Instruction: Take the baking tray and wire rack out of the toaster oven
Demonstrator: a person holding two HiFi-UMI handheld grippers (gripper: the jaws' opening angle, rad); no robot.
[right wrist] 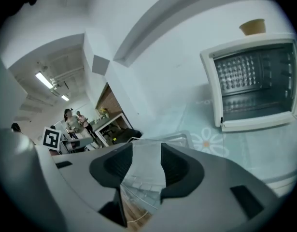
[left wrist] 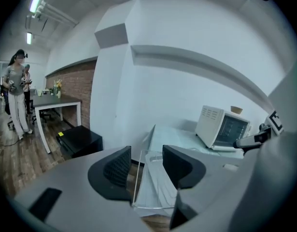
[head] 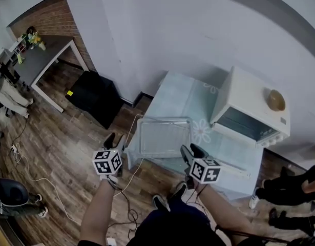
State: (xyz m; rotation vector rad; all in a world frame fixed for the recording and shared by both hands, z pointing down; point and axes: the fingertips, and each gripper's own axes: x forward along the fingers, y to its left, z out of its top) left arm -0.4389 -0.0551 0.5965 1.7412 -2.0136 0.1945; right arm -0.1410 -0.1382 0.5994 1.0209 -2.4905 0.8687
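Both grippers hang released above the table's [head: 180, 99] near edge, the left gripper [left wrist: 146, 166] and right gripper [right wrist: 146, 163] each with jaws apart and nothing between them. The tray [head: 187, 123] sits on the table's near left part with the rack [head: 162, 137] lying on it. The oven [head: 252, 104] stands far right, its door down, a bowl [head: 275, 100] on top.

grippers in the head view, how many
2: left gripper by the baking tray's left edge, right gripper by its near right corner. None look hidden.
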